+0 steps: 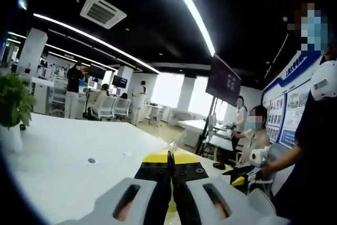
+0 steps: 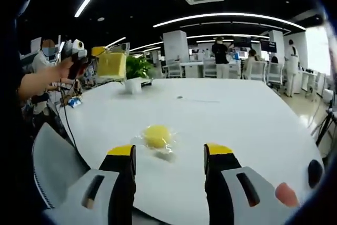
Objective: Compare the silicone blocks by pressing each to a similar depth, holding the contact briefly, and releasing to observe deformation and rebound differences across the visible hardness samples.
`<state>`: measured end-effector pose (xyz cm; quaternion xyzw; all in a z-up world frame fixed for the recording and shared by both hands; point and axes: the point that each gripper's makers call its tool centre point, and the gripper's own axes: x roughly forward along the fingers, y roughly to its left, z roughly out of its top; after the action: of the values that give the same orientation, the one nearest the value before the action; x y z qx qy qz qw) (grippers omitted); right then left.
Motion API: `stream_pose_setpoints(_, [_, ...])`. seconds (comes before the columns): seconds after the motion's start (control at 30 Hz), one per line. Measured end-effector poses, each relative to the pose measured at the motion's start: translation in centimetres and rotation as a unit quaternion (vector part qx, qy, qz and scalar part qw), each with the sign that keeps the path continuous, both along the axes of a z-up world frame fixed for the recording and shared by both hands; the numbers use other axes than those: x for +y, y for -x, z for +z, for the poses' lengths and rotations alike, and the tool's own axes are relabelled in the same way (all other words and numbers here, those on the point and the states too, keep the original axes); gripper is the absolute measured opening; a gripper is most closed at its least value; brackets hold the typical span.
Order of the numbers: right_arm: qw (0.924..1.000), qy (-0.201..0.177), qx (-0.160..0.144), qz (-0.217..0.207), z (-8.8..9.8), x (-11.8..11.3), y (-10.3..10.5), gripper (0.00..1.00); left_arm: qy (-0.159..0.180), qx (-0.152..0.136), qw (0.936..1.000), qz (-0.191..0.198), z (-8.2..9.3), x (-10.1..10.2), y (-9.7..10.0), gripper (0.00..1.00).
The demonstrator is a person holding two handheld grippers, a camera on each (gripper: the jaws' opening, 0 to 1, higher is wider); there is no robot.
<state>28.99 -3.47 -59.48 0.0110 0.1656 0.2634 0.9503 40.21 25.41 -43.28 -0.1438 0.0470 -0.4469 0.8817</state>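
Yellow and soft-looking, a rounded silicone block (image 2: 157,136) lies on the white table (image 2: 253,125) in what seems to be a clear wrapper, just ahead of the right gripper (image 2: 169,154) and between the lines of its yellow-tipped jaws, which stand wide apart with nothing in them. In the right gripper view the left gripper (image 2: 79,51) is held up at the far left in the person's hand (image 2: 59,69), well above the table, with a second, squarish yellow block (image 2: 111,65) at its front; whether that block is truly clamped there I cannot tell from this angle. In the left gripper view the left gripper's (image 1: 169,164) black jaws meet along a thin line with a yellow edge showing beyond the tips — closed or nearly so. A potted plant (image 2: 138,68) stands behind on the table.

My reading is that pressing has not begun on the rounded block. The risks from here: with jaws this wide, a press could land off-centre and squirt the rounded piece sideways, the slippery wrapper helping it skid. Uneven depth between samples would spoil the comparison, as would too short a hold. The raised block, if only lightly nipped, might drop — and the wrapper could mask how the surface rebounds.
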Motion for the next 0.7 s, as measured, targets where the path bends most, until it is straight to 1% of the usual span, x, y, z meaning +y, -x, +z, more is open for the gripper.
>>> stream_pose_setpoints(0.17, [0.9999, 0.002, 0.0, -0.011, 0.1, -0.7, 0.1, 0.47, -0.003, 0.024, 0.9997, 0.003, -2.0, 0.2, 0.2, 0.0])
stream_pose_setpoints(0.3, [0.9999, 0.001, 0.001, -0.015, 0.1, -0.7, 0.4, 0.46, -0.003, 0.04, 0.9992, 0.0, -3.5, 0.2, 0.7, 0.0])
stream_pose_setpoints(0.37, [0.9999, 0.001, 0.0, -0.016, 0.1, -0.6, 0.5, 0.46, -0.006, 0.044, 0.999, 0.001, -4.0, 0.2, 0.7, 0.0])
stream_pose_setpoints(0.4, [0.9999, 0.002, 0.001, -0.016, 0.1, -0.6, 0.5, 0.46, -0.006, 0.051, 0.9987, 0.0, -4.5, 0.2, 0.8, 0.0])
stream_pose_setpoints(0.7, [0.9997, 0.003, 0.001, -0.026, 0.2, -1.2, 1.0, 0.44, -0.011, 0.087, 0.9961, 0.005, -7.9, 0.6, 1.0, 0.0])
